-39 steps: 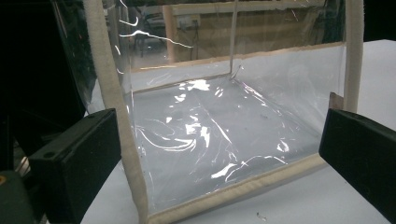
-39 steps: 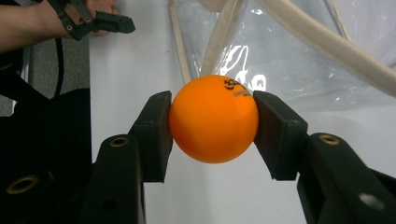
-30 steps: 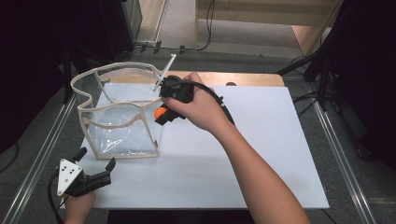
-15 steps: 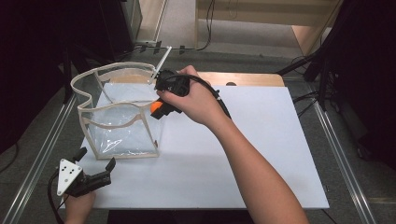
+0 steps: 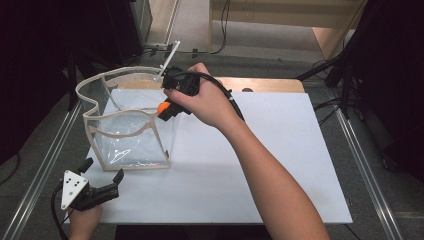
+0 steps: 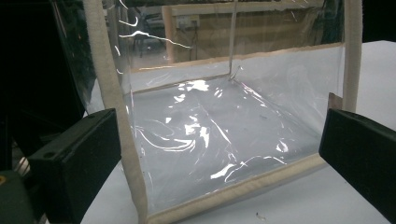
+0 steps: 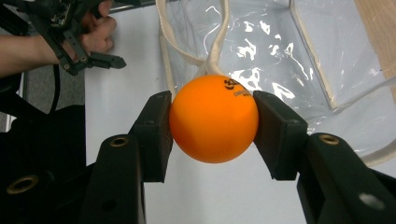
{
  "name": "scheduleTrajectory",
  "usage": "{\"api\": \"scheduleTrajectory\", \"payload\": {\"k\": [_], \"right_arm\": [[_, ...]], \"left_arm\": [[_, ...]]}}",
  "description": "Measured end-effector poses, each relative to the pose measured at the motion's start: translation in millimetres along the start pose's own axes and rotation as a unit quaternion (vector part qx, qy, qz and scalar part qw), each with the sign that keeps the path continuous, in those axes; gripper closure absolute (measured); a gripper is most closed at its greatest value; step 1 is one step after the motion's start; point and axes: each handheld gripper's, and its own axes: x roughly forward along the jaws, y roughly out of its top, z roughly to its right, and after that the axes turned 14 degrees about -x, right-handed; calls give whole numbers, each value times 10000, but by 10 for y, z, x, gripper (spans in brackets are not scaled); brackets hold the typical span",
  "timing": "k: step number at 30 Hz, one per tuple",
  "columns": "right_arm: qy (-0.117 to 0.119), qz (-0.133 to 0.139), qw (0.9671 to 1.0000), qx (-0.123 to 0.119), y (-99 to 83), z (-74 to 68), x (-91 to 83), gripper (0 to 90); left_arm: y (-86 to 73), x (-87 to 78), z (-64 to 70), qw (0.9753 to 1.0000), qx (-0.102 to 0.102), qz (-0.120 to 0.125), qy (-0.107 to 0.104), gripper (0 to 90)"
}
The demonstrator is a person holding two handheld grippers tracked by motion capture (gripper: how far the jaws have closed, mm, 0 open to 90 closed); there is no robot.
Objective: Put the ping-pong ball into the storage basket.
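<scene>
- Since one second ago, the right tongs [image 5: 164, 108] with the orange ball [image 5: 163, 107] have moved a little toward the far side of the clear plastic bag [image 5: 131, 131]; the left tongs [image 5: 103, 175] stayed in place.
- High view: the ball is above the bag's right edge. The bag stands open on the white worktop [image 5: 270, 165].
- Left gripper view: the left tongs [image 6: 219, 154] are spread wide, just before the bag [image 6: 210, 140].
- Right gripper view: the right tongs [image 7: 212, 128] clamp the ball [image 7: 214, 119] from both sides, above the bag's rim [image 7: 215, 46].
</scene>
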Motion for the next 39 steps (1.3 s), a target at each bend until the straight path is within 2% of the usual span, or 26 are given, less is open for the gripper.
{"api": "scheduleTrajectory", "payload": {"k": [28, 39], "right_arm": [[-207, -58, 9996, 189, 181, 206, 15, 480], [-362, -105, 9982, 470, 121, 319, 71, 476]], "left_arm": [[2, -1, -4, 10000, -18, -6, -22, 0], [1, 1, -3, 10000, -22, -5, -27, 0]]}}
